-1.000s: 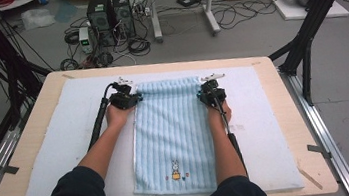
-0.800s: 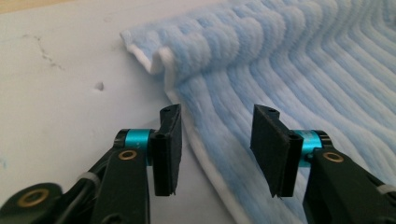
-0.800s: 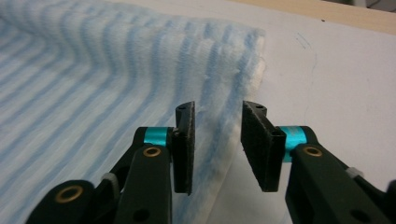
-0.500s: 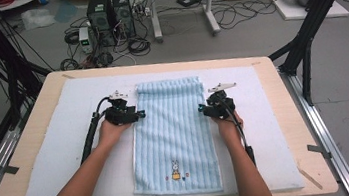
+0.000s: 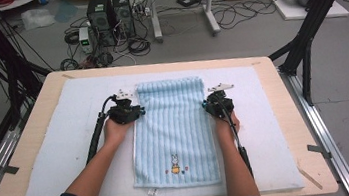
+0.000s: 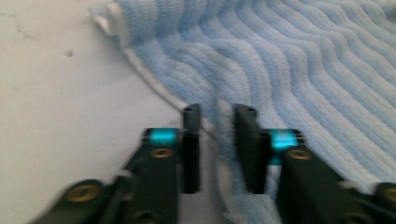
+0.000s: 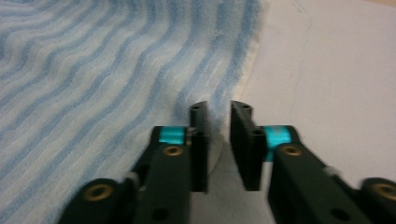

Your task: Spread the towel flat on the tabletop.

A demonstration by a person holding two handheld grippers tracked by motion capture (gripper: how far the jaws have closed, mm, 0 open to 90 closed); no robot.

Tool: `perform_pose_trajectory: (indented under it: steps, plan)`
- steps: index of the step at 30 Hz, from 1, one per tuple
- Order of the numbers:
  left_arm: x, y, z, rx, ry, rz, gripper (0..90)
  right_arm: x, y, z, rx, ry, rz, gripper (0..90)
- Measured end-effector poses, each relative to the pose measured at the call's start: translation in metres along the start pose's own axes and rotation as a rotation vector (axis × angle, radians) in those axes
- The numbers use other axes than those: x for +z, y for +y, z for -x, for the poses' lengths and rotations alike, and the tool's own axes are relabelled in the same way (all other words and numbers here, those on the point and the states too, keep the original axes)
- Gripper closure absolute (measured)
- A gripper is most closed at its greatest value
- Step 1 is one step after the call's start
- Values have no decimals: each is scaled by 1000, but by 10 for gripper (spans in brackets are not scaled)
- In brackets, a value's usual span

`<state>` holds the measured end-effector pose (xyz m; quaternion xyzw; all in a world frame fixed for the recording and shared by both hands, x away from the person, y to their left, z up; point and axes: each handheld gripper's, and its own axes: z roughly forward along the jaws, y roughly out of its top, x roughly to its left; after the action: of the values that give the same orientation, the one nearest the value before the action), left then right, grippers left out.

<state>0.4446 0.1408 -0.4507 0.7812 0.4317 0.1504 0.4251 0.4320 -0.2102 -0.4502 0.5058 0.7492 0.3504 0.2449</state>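
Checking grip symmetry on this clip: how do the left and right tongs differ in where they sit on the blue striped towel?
The left tongs work the towel's left long edge; the right tongs work its right edge. In the gripper views, the left tongs stand slightly wider than the right tongs. Both have just been closing with a gap left, edge fabric between them, about level along the towel.

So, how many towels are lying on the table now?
1: a blue striped towel lies flat in the middle of the white mat, between the two hands.
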Motion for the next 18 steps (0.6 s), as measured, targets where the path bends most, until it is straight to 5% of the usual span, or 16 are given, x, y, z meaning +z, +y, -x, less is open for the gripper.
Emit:
perform_pose_trajectory:
  steps: [4,7,18]
  plan:
    - [-13,-10,1,-30,-34,19,524,-10,-5,0,1,54,10,611]
    - [-25,-20,7,-13,-47,31,501,-21,-12,-2,-8,87,-3,544]
    - [-72,-51,38,21,-119,42,513,-75,-48,-34,-93,168,20,511]
